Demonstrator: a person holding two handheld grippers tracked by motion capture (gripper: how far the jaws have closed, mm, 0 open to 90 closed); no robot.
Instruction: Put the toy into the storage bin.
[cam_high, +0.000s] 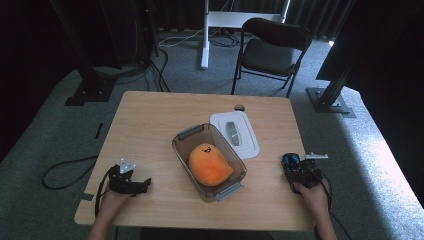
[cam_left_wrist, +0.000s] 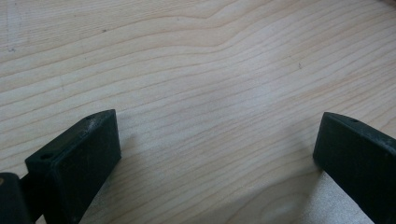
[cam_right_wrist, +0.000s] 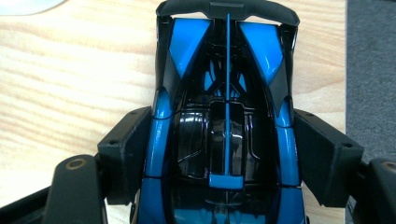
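1. My right gripper (cam_right_wrist: 226, 154) has its two black jaws pressed against the flanks of the glossy blue-and-black plastic toy car (cam_right_wrist: 227, 116), at the near right of the pale wooden table (cam_high: 150, 125).
2. I judge the car light, rigid and slick; its thin rear wing looks breakable, so the grip belongs on the wide midbody, as now.
3. The smooth shell may slip, so I would lift level.
4. My left gripper (cam_left_wrist: 217, 154) rests near left, jaws wide over bare wood.
5. The clear plastic bin (cam_high: 182, 145) at centre holds an orange plush toy (cam_high: 209, 165); its white lid (cam_high: 250, 145) lies just behind.
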